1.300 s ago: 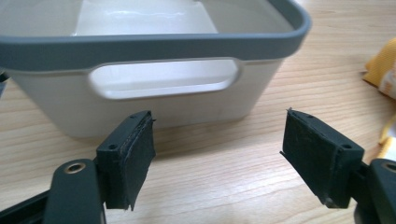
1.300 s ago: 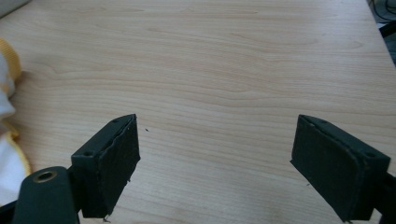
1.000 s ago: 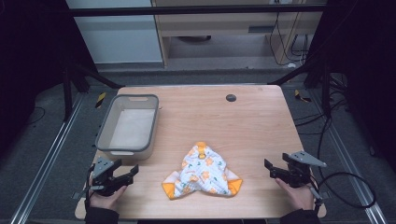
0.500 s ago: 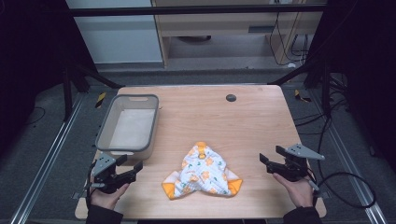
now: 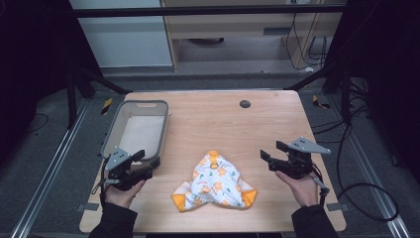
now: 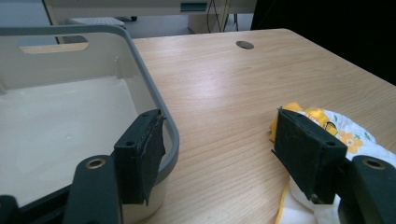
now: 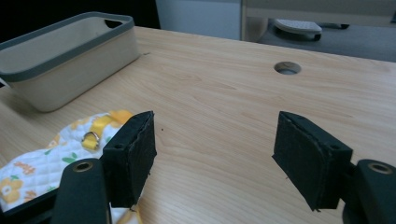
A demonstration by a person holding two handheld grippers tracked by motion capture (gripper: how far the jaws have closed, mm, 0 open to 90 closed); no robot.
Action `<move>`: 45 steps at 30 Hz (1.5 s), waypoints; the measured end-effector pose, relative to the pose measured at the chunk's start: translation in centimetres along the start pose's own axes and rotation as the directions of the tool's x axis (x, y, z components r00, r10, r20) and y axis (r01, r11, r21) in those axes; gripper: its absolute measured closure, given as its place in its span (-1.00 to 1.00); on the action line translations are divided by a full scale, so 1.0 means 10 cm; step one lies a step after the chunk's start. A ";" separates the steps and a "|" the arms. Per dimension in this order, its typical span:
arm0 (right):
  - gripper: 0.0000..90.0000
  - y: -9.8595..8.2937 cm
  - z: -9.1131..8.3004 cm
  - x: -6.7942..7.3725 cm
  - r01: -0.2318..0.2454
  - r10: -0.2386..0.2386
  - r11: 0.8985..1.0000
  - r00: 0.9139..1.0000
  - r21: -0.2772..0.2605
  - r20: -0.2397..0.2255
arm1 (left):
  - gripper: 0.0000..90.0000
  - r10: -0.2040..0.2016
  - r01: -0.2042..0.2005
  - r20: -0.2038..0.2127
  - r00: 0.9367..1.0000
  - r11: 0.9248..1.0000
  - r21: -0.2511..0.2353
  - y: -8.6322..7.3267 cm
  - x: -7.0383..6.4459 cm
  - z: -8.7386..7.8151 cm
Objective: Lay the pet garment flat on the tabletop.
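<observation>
Where the high view looks down on the wooden table (image 5: 213, 119), a crumpled cloth (image 5: 214, 182) lies in the lower centre of the frame, between the two grippers and apart from both. The cloth is white quilted fabric printed with orange flowers and green leaves, and orange-yellow trim shows at its top point and at its two lower corners. In the right gripper view, a yellow strap carrying a small metal ring (image 7: 90, 136) lies on the cloth at the lower left of the frame.

The left gripper (image 5: 140, 161) sits at the lower left of the high view, held in the person's left hand (image 5: 120, 192), just beside the near end of a grey bin (image 5: 113, 134). Its jaws stand wide apart and hold nothing. In the left gripper view, one jaw stands in front of the bin's rim and the other in front of the cloth's edge; whether they touch cannot be told.

The right gripper (image 5: 266, 155) sits at the lower right of the high view, held in the right hand (image 5: 303, 187). Its jaws stand wide apart over bare wood, holding nothing.

A round hole (image 5: 244, 104) sits in the table near its far edge.
</observation>
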State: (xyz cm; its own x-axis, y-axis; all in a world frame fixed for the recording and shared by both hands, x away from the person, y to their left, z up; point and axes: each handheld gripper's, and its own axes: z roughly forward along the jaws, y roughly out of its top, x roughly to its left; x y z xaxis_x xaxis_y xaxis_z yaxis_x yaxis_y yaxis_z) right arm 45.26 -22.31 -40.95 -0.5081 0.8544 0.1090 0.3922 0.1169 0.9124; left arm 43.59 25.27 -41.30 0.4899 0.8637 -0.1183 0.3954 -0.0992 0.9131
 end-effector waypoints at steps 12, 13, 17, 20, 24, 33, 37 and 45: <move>-0.24 0.16 0.38 0.26 0.052 -0.051 0.998 0.997 0.026 -0.062 | -0.20 0.041 -0.043 0.043 0.998 0.997 0.056 0.06 -0.21 0.43; -0.24 0.16 0.42 0.28 0.058 -0.056 0.998 0.996 0.035 -0.066 | -0.19 0.047 -0.050 0.046 0.998 0.997 0.064 0.05 -0.23 0.46; -0.22 0.14 0.53 0.32 0.074 -0.070 0.995 0.994 0.059 -0.080 | -0.17 0.061 -0.066 0.057 0.996 0.994 0.086 0.03 -0.28 0.57; -0.17 0.10 0.60 0.34 0.081 -0.073 0.994 0.992 0.077 -0.101 | -0.14 0.058 -0.064 0.062 0.996 0.993 0.099 0.01 -0.30 0.62; -0.10 0.01 0.70 0.37 0.107 -0.094 0.987 0.989 0.117 -0.116 | -0.08 0.064 -0.075 0.084 0.994 0.988 0.136 -0.04 -0.35 0.73; -0.01 -0.21 0.81 0.44 0.140 -0.109 0.972 0.979 0.187 -0.170 | -0.06 0.072 -0.098 0.142 0.987 0.978 0.187 -0.11 -0.48 0.86; 0.02 -0.26 0.83 0.45 0.132 -0.096 0.971 0.979 0.199 -0.182 | -0.05 0.089 -0.118 0.153 0.984 0.974 0.193 -0.15 -0.52 0.90; 0.12 -0.33 0.91 0.47 0.138 -0.090 0.961 0.976 0.239 -0.200 | 0.03 0.104 -0.152 0.188 0.977 0.953 0.262 -0.29 -0.59 1.04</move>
State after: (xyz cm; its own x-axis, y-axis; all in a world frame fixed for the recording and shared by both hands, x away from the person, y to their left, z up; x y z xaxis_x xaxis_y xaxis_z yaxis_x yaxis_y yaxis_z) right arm 48.56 -14.04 -47.08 -0.6845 0.7217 0.1033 0.4906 0.3512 0.7975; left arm 47.68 15.32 -47.31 0.6659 0.7402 -0.0935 0.5055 -0.3554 0.7862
